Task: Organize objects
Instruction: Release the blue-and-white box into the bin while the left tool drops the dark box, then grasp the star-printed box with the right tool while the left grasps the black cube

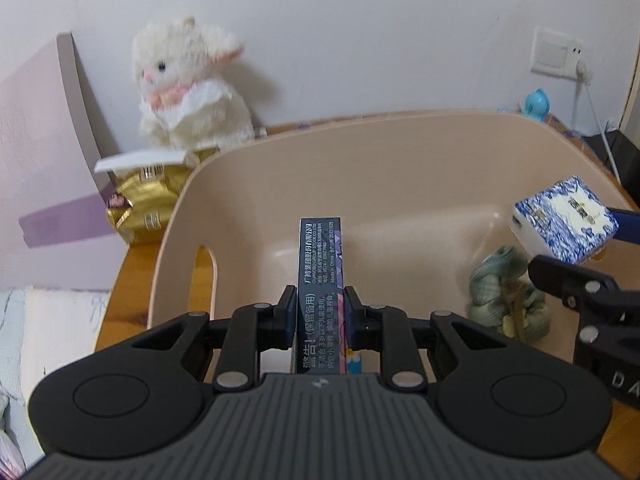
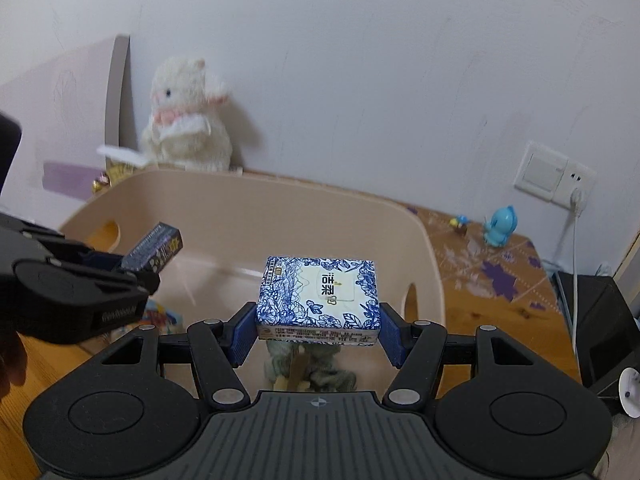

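Observation:
My left gripper (image 1: 319, 312) is shut on a narrow dark box with printed text (image 1: 320, 264), held on edge over the beige plastic bin (image 1: 280, 184); box and gripper also show in the right wrist view (image 2: 154, 250). My right gripper (image 2: 318, 328) is shut on a blue-and-white floral tissue pack (image 2: 318, 296), held flat above the bin (image 2: 248, 208); the pack also shows in the left wrist view (image 1: 564, 220). A green bundled item (image 1: 508, 296) lies in the bin, below the pack (image 2: 312, 372).
A white plush lamb (image 1: 188, 84) sits against the wall behind the bin, above a gold bag (image 1: 144, 200). A pink board (image 1: 44, 140) leans at the left. A blue toy (image 2: 498, 226), wall socket (image 2: 556, 172) and cable stand on the wooden table (image 2: 492, 304) to the right.

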{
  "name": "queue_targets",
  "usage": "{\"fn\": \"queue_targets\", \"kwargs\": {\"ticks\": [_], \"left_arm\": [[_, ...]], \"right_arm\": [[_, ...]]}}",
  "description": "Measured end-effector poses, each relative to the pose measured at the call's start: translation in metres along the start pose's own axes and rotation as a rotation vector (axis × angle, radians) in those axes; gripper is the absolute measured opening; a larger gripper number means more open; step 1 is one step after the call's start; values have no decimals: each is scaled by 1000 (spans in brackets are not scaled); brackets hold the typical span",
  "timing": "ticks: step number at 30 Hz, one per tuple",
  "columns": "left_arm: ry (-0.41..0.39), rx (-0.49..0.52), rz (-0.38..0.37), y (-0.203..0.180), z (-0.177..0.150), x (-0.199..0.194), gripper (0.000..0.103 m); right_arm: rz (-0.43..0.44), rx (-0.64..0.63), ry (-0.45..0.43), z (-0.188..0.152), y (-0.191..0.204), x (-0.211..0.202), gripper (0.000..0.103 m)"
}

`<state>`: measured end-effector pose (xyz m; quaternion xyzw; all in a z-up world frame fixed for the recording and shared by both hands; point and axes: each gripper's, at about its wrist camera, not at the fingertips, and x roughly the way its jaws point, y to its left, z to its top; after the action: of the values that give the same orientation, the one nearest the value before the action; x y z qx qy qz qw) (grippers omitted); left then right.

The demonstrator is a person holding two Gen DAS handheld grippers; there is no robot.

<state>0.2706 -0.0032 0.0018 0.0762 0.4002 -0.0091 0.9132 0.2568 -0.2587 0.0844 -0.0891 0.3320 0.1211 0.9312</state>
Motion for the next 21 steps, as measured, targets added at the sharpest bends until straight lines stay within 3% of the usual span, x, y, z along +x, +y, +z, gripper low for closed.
{"fn": "queue_targets", "kwargs": {"ticks": [5,6,8,10,13,15,18,21], "left_arm": [[23,-18,-7,4,-3,5,26],[20,-21,-10,4,-4,3,27],[13,-28,-15,3,-4,-1,36],[-21,-36,-9,3,-3,-10,62],[-62,-51,6,6,-1,-25,66],[-72,-64,4,7,-1,-34,66],[-114,-73,19,7,-4,-50,79],[-150,-66,34,6,-10,-66,82]], "right_arm": [[-10,2,39,-5,2,12,60],[-9,5,44,-6,1,14,66],[-3,13,43,-6,-2,13,68],[-4,14,24,-6,-5,6,72],[-10,23,-22,-6,-12,-11,85],[-6,33,-46,-6,-17,-24,100],[5,45,-78,-10,-22,-44,102],[17,50,-100,-15,-27,-61,103]]}}
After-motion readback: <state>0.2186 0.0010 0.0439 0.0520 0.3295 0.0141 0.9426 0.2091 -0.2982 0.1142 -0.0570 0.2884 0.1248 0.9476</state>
